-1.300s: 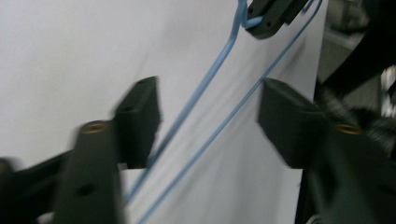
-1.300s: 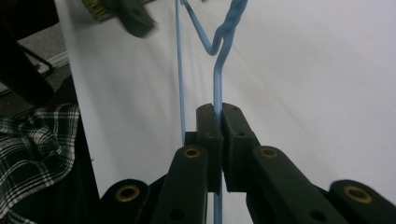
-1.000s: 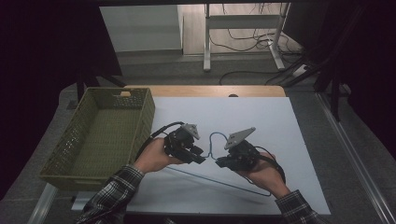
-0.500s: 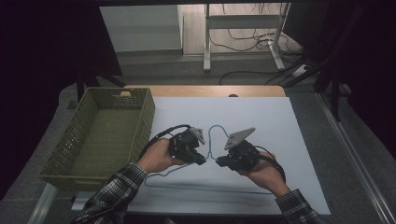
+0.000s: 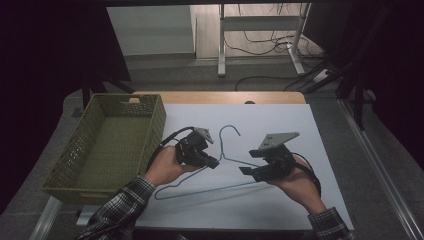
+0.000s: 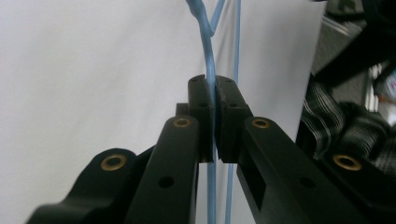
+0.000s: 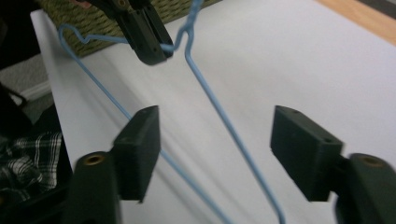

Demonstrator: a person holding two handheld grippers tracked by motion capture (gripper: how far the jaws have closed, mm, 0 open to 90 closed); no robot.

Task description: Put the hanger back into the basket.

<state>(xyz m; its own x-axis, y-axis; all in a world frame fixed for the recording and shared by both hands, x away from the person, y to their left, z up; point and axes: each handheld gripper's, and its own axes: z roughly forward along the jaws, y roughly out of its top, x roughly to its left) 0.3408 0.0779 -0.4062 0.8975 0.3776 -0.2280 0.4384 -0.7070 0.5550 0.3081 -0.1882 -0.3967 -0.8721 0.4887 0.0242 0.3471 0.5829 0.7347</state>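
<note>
Blue wire hanger [image 5: 225,165] lies on the white desk [image 5: 280,125], pinched by the left tool [image 5: 212,164]; at its 3 o'clock, the right tool [image 5: 245,171] gapes, gripping nothing.

A thin light-blue wire clothes hanger [image 5: 227,170] lies on a white sheet covering the table [image 5: 300,125], just right of a green woven basket [image 5: 75,165]. Its hook curls toward the far edge, its long straight bottom bar runs along the near side. One sloping shoulder wire, near the twisted neck, is pinched between black jaws; the other shoulder wire runs free.
</note>
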